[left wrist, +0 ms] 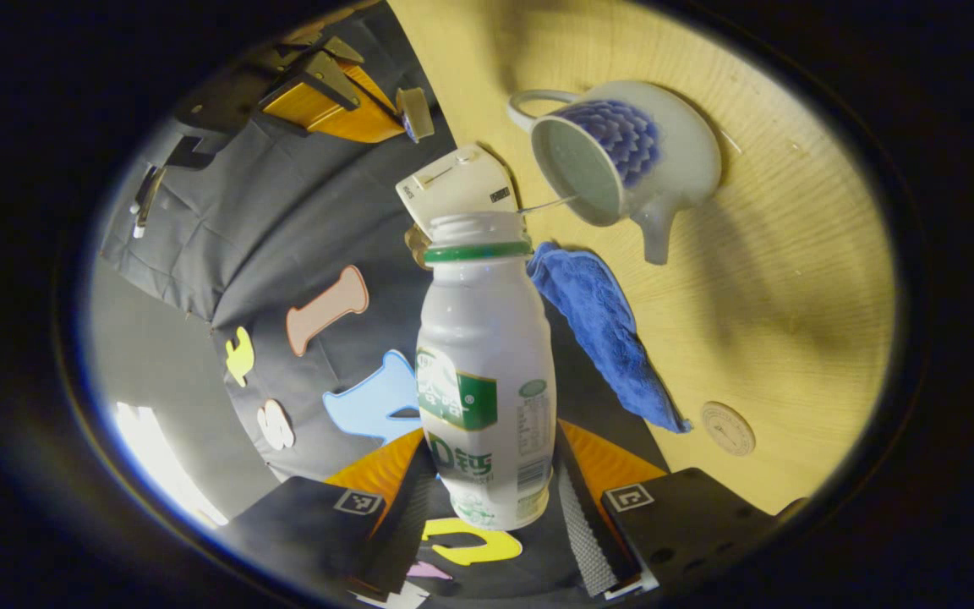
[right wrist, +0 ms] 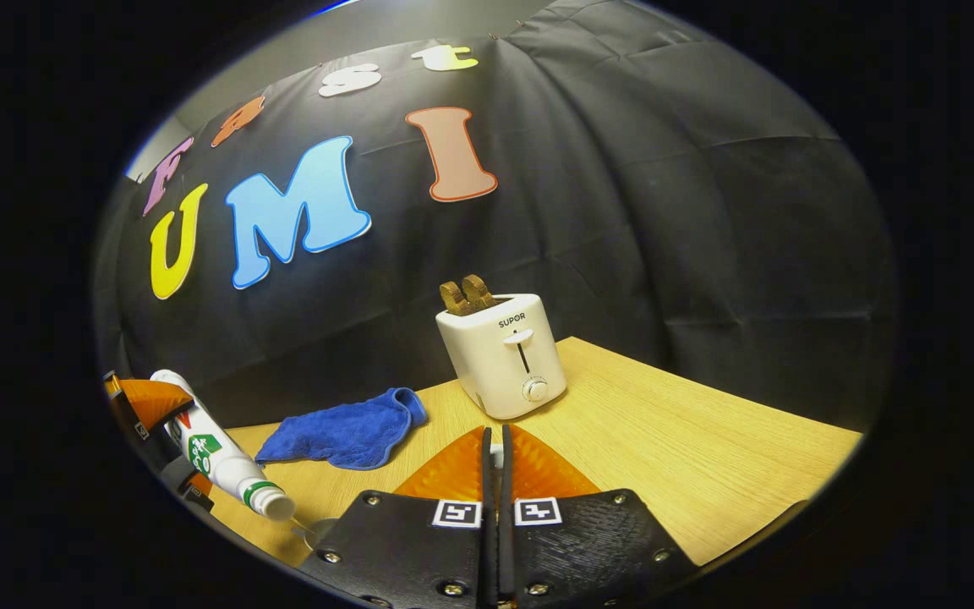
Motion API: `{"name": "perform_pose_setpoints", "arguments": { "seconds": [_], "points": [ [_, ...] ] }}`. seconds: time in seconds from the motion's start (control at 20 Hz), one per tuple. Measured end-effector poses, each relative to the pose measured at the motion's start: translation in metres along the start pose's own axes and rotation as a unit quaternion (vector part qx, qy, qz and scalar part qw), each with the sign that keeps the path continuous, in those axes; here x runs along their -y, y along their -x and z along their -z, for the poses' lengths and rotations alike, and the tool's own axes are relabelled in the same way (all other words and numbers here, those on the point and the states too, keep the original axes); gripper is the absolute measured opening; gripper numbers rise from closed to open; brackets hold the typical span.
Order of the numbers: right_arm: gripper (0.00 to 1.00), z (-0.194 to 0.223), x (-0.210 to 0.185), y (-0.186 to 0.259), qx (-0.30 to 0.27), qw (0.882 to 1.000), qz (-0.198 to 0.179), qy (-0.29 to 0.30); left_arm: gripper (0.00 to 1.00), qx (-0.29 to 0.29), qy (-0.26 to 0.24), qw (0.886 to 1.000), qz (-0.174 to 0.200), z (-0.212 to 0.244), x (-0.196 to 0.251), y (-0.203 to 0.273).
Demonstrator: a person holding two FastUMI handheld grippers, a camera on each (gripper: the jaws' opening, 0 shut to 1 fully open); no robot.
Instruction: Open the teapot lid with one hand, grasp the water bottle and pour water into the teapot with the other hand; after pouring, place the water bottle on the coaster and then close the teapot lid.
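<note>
My left gripper (left wrist: 491, 478) is shut on the lower body of a white water bottle (left wrist: 487, 372) with a green label and no cap. The bottle is tipped toward the white, blue-patterned teapot (left wrist: 656, 161), whose mouth is uncovered, and a thin stream of water runs from the bottle's mouth into the teapot. In the right gripper view the tilted bottle (right wrist: 216, 457) shows at lower left. My right gripper (right wrist: 495, 452) has its fingers nearly together on a small pale piece. In the left gripper view that gripper (left wrist: 398, 108) holds the teapot lid (left wrist: 416, 113) high and away from the teapot.
A round coaster (left wrist: 728, 429) lies on the wooden table (left wrist: 791, 296) near a crumpled blue cloth (left wrist: 605, 330). A white toaster (right wrist: 504, 355) with toast in it stands at the table's back edge, against the black cloth wall.
</note>
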State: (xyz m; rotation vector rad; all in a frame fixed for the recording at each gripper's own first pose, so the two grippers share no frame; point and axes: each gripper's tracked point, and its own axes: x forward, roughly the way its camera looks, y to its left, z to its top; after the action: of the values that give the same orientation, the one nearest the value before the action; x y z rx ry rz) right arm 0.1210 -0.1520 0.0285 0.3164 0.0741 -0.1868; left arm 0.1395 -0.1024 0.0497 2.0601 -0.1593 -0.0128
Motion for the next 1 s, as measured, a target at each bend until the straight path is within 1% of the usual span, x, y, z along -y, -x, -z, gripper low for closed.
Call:
{"name": "perform_pose_setpoints", "arguments": {
  "seconds": [0.15,0.25,0.35,0.4,0.55,0.6,0.65,0.75,0.85,1.0],
  "points": [
    [0.0,0.0,0.001,0.0,0.0,1.0,0.001,-0.003,0.85,0.002,0.004,1.0,0.001,0.0,0.0,-0.002],
    [0.0,0.0,0.002,0.0,0.0,1.0,0.001,-0.005,0.86,0.003,0.016,1.0,0.004,0.0,0.002,-0.003],
    [0.0,0.0,0.002,-0.001,0.0,1.0,0.002,-0.005,0.75,0.006,0.048,0.999,0.012,0.002,0.005,-0.005],
    [0.0,-0.001,0.003,-0.001,0.0,1.0,0.002,-0.005,0.86,0.006,0.065,0.998,0.014,0.003,0.006,-0.008],
    [0.0,0.001,0.003,0.0,-0.002,1.0,0.002,-0.01,0.86,0.013,0.114,0.993,0.017,0.003,0.012,-0.01],
    [0.0,0.001,0.004,-0.001,-0.002,1.0,0.003,-0.011,0.74,0.011,0.13,0.991,0.021,0.005,0.015,-0.01],
    [0.0,0.001,0.003,-0.001,-0.002,1.0,0.003,-0.01,0.87,0.01,0.146,0.989,0.025,0.007,0.018,-0.009],
    [0.0,0.001,0.002,-0.001,-0.002,1.0,0.001,-0.009,0.87,0.01,0.192,0.981,0.038,0.009,0.025,-0.009],
    [0.0,0.002,0.0,-0.001,-0.003,1.0,-0.003,-0.007,0.87,0.005,0.243,0.969,0.05,0.016,0.034,-0.008],
    [0.0,0.004,-0.003,-0.001,-0.006,1.0,-0.007,-0.003,0.87,-0.012,0.289,0.956,0.055,0.038,0.041,-0.009]
  ]
}}
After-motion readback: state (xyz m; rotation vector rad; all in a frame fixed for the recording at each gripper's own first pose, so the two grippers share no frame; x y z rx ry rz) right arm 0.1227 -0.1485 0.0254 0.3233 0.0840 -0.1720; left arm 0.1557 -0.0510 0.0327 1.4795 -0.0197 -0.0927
